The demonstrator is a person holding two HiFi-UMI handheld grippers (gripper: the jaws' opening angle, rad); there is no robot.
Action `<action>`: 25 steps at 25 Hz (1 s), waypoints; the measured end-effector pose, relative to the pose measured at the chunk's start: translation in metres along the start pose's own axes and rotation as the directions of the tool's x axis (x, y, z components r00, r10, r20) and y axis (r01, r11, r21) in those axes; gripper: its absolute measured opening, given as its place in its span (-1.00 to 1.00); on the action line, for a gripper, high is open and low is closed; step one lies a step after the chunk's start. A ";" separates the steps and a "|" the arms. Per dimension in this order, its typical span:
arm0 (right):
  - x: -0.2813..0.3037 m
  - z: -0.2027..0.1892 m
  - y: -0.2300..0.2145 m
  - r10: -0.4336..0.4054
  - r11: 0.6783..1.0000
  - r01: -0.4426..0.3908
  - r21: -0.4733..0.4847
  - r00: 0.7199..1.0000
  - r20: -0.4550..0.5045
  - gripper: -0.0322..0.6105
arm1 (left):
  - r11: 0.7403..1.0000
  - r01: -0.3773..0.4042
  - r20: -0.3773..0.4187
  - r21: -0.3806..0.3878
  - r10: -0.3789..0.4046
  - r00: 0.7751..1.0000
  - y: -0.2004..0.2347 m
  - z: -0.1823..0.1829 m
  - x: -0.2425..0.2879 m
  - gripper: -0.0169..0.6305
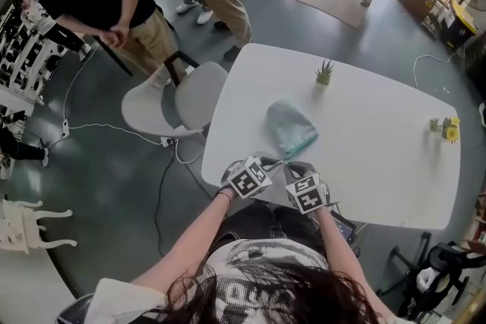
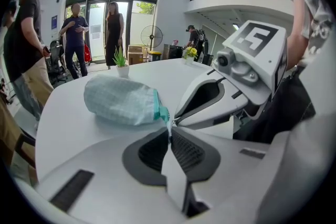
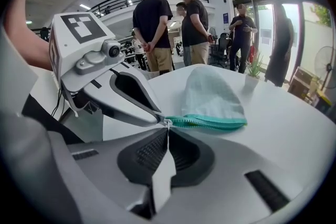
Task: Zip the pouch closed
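To the left of the white counter (image 1: 364, 171) stands a pale chair (image 1: 190, 95), clear of the work. The pouch (image 1: 292, 129) lies flat near the counter's front edge, and its near end points at the person so that both tools can reach it. The left tool (image 2: 169, 129) has its jaws pressed together on the pouch's near corner, just beside the end of the teal zipper (image 3: 210, 122). This looks like an anchoring grip, there to stop the soft fabric from sliding or bunching when the slider is drawn. The right tool (image 3: 167, 129) meets the left almost tip to tip, its jaws closed on the small metal zipper pull (image 3: 166, 123) at that same near end. From there the zipper runs away along the pouch's edge, so the likely pull is away from the anchored corner. Whether the teeth are already joined cannot be told. Farther right, a small potted plant (image 1: 324, 73) and a yellow flower pot (image 1: 449, 130) stand well apart from the pouch.
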State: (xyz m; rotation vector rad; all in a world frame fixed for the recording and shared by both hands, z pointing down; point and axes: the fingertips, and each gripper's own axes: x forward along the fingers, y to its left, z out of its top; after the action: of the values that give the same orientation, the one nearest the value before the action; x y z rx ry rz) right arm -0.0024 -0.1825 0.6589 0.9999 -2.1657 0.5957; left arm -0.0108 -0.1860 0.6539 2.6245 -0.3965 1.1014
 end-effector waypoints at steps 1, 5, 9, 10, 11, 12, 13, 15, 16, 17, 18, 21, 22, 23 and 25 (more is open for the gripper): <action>0.000 0.000 0.001 0.002 1.000 -0.002 -0.003 1.000 -0.001 -0.88 | 1.000 0.000 0.002 -0.001 0.000 1.000 0.000 0.000 0.000 -0.88; 0.001 -0.001 0.002 0.010 1.000 -0.010 -0.008 1.000 -0.008 -0.89 | 1.000 0.002 -0.001 -0.007 -0.002 1.000 -0.002 -0.002 0.000 -0.88; 0.004 -0.002 -0.001 0.034 0.999 -0.034 0.009 0.999 -0.017 -0.89 | 1.000 -0.003 -0.011 0.007 0.003 1.000 -0.001 -0.004 0.000 -0.88; 0.004 -0.001 -0.003 0.037 0.999 -0.037 0.015 0.999 -0.015 -0.89 | 1.000 -0.005 -0.010 0.004 0.005 1.000 0.000 -0.004 0.000 -0.88; 0.005 0.000 -0.006 0.036 0.999 -0.036 0.021 0.999 -0.015 -0.89 | 1.000 -0.005 -0.008 -0.003 0.005 1.000 0.002 -0.004 0.000 -0.88; 0.006 -0.001 -0.009 0.033 0.999 -0.032 0.029 0.999 -0.019 -0.89 | 1.000 -0.005 -0.006 -0.012 0.005 1.000 0.003 -0.005 0.001 -0.88; 0.006 -0.002 -0.013 0.027 0.999 -0.027 0.036 0.999 -0.024 -0.89 | 1.000 -0.005 -0.005 -0.019 0.005 1.000 0.004 -0.005 0.001 -0.88; 0.007 -0.004 -0.022 0.020 0.999 -0.019 0.044 0.999 -0.034 -0.89 | 1.000 -0.005 -0.002 -0.029 0.005 1.000 0.007 -0.007 0.000 -0.88; 0.007 -0.004 -0.025 0.021 0.999 -0.020 0.044 0.999 -0.040 -0.88 | 0.999 -0.005 -0.002 -0.033 0.005 1.000 0.008 -0.008 0.000 -0.88; 0.007 -0.005 -0.028 0.023 0.999 -0.022 0.041 0.999 -0.046 -0.88 | 0.999 -0.004 -0.004 -0.037 0.004 1.000 0.009 -0.009 -0.001 -0.88; 0.009 -0.004 -0.030 0.024 0.999 -0.022 0.036 0.998 -0.051 -0.88 | 0.999 -0.004 -0.008 -0.041 0.004 1.000 0.010 -0.010 -0.001 -0.88; 0.012 -0.004 -0.039 0.010 1.000 -0.009 0.028 0.998 -0.065 -0.88 | 0.999 -0.010 -0.004 -0.043 0.010 1.000 0.014 -0.007 -0.001 -0.88; 0.013 -0.004 -0.043 0.004 1.000 -0.002 0.031 0.998 -0.068 -0.88 | 0.999 -0.012 0.000 -0.041 0.012 1.000 0.015 -0.005 -0.002 -0.88; 0.014 -0.004 -0.048 -0.003 0.999 0.006 0.035 0.997 -0.072 -0.88 | 0.999 -0.014 0.002 -0.040 0.014 1.000 0.017 -0.004 -0.003 -0.88; 0.016 -0.005 -0.059 -0.018 0.999 0.021 0.039 0.996 -0.082 -0.88 | 0.999 -0.019 0.001 -0.041 0.019 1.000 0.021 -0.004 -0.004 -0.88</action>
State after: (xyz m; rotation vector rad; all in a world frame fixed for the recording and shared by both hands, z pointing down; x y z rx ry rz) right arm 0.0387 -0.2224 0.6811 0.9994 -2.0778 0.6610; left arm -0.0233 -0.2031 0.6563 2.5914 -0.4401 1.0859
